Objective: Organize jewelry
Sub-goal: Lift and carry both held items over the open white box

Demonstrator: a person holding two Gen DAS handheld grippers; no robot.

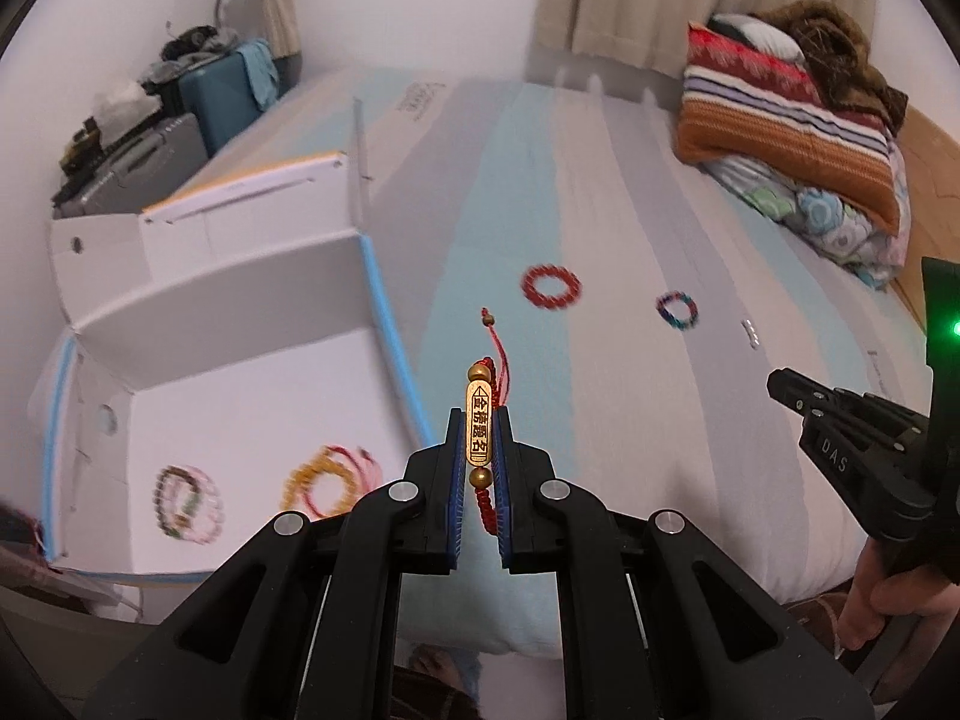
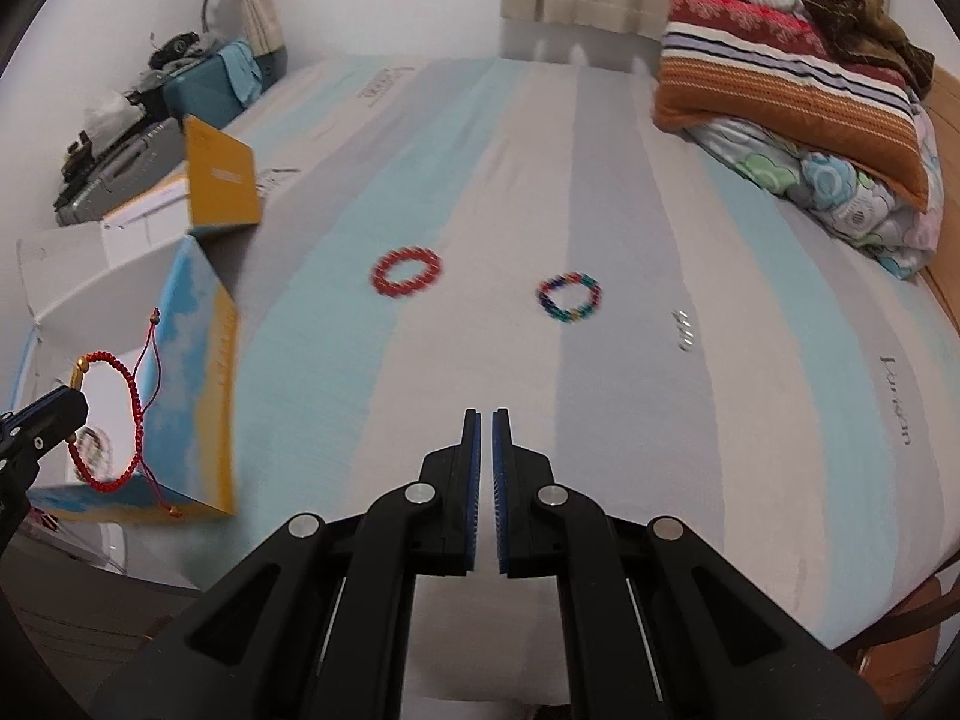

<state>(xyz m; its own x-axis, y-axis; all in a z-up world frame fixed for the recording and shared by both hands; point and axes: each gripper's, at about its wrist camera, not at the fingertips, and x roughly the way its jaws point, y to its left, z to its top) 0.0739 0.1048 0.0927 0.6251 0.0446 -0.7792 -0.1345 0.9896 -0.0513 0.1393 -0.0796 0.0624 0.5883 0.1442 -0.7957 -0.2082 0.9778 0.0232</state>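
My left gripper (image 1: 479, 420) is shut on a red cord bracelet (image 1: 480, 426) with a gold bar charm, held above the bed beside the open white box (image 1: 240, 384). From the right wrist view the same bracelet (image 2: 129, 414) hangs as a loop from the left gripper (image 2: 66, 402) at the far left. Several bracelets (image 1: 324, 480) lie inside the box. On the striped bed sheet lie a red bead bracelet (image 1: 551, 287) (image 2: 405, 272), a multicoloured bead bracelet (image 1: 677, 310) (image 2: 570, 296) and a small silver piece (image 1: 750, 333) (image 2: 684, 330). My right gripper (image 2: 486, 420) (image 1: 780, 384) is shut and holds nothing.
The box (image 2: 192, 372) with blue and yellow sides sits at the bed's left edge. Folded blankets and pillows (image 1: 792, 120) (image 2: 798, 96) are piled at the far right. Suitcases and clutter (image 1: 156, 120) stand by the wall beyond the box. A hand (image 1: 870, 594) grips the right gripper's handle.
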